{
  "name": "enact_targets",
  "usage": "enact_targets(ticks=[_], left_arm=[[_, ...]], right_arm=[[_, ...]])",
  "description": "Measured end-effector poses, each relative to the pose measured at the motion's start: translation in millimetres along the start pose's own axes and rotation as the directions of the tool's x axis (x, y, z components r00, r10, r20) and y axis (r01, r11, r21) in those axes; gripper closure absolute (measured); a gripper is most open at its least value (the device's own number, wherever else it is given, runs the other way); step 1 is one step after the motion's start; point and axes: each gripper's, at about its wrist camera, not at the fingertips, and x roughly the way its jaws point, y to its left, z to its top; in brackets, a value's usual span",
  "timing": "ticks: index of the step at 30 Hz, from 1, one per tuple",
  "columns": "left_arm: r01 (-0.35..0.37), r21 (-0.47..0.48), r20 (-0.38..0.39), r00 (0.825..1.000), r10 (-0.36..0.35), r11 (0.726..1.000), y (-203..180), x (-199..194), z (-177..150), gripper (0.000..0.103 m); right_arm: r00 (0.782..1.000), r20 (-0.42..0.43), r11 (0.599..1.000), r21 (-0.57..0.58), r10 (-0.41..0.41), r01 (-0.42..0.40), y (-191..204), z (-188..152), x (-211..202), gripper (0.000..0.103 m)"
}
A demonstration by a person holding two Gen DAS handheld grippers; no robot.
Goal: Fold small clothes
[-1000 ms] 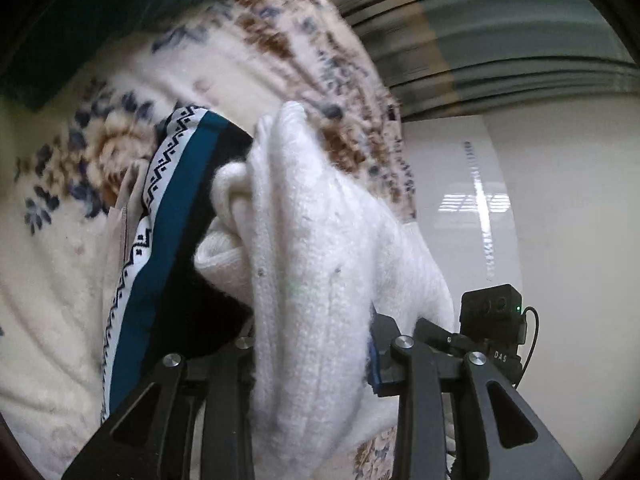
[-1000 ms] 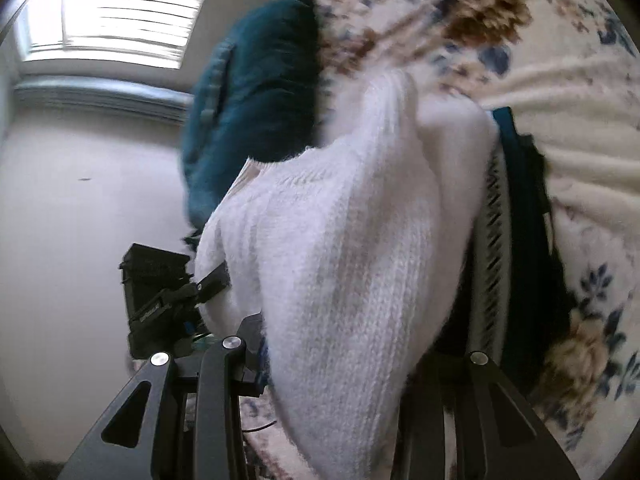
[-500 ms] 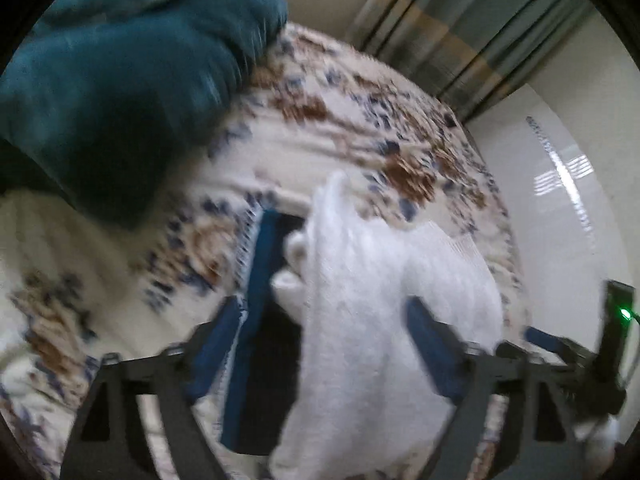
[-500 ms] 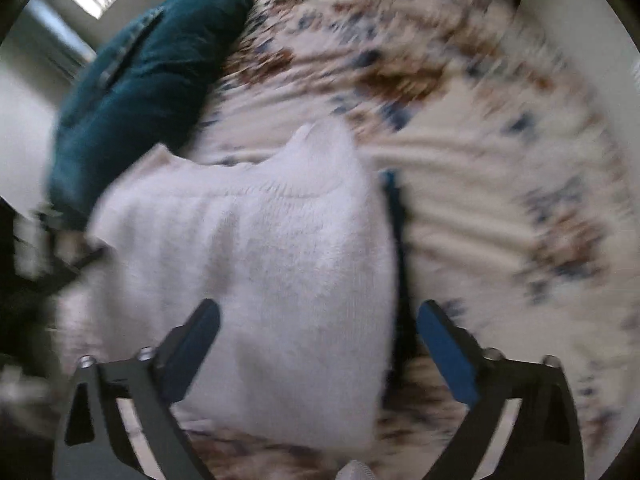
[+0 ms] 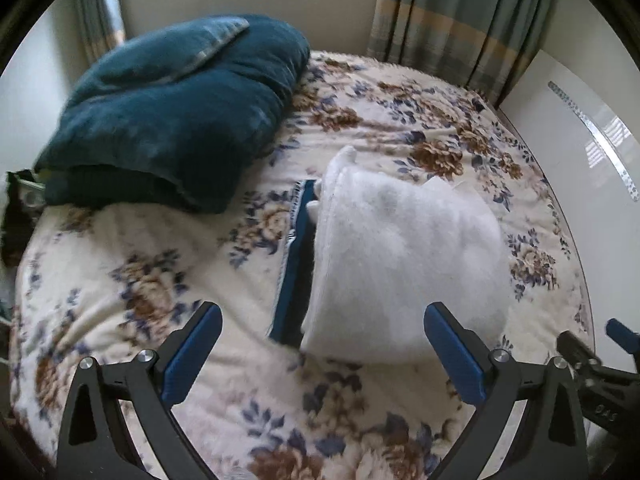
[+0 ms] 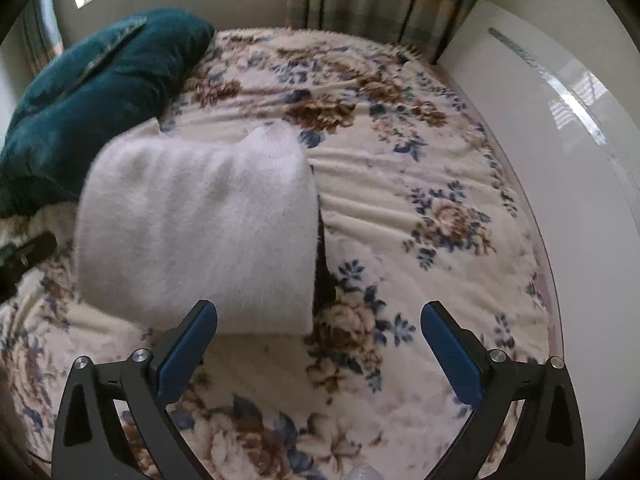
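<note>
A folded white knit sweater (image 5: 404,256) lies on the floral bedspread (image 5: 128,280), on top of a dark garment with a teal and patterned edge (image 5: 296,256). In the right wrist view the sweater (image 6: 200,232) sits left of centre with a dark sliver (image 6: 322,276) showing at its right side. My left gripper (image 5: 322,332) is open and empty, just short of the sweater's near edge. My right gripper (image 6: 318,330) is open and empty, near the sweater's near right corner. The right gripper's body (image 5: 600,368) shows at the lower right of the left wrist view.
A big dark teal pillow (image 5: 172,112) lies at the back left of the bed. Striped curtains (image 5: 452,16) hang behind. A white glossy panel (image 6: 560,128) runs along the bed's right side. A black object (image 5: 16,208) sits at the far left edge.
Both grippers were shut on the white sweater a second ago. They have let go, opened wide and pulled back, and the sweater now lies folded on the dark garment.
</note>
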Motion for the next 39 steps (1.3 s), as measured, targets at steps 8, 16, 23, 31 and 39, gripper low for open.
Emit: enact_targets(ticks=[8, 16, 23, 31, 39], left_arm=[[-0.014, 0.058, 0.108, 0.994, 0.008, 0.998, -29.3, -129.0, -25.5, 0.0], [-0.002, 0.097, 0.191, 0.982, -0.017, 0.995, -50.0, -241.8, -48.8, 0.0], [0.017, 0.095, 0.25, 0.967, -0.041, 0.995, -58.1, -313.4, -68.1, 0.0], [-0.001, 0.095, 0.308, 0.951, -0.029, 0.996, -57.9, -362.5, -82.8, 0.0], [-0.005, 0.077, 0.334, 0.942, -0.021, 0.997, -57.3, -385.8, -97.5, 0.0]], right_arm=[[0.99, 0.135, 0.999, 0.015, -0.032, 0.03, -23.8, -31.5, -139.2, 0.0], [0.961, 0.273, 0.999, 0.025, -0.049, 0.044, -44.1, -62.2, -275.8, 0.0], [0.925, 0.376, 0.999, 0.008, -0.052, 0.053, -56.4, -89.5, -371.6, 0.0], [0.902, 0.432, 1.0, 0.017, -0.02, 0.014, -67.9, -115.8, -439.3, 0.0], [0.888, 0.46, 1.0, 0.017, 0.01, -0.02, -73.7, -134.1, -475.2, 0.0]])
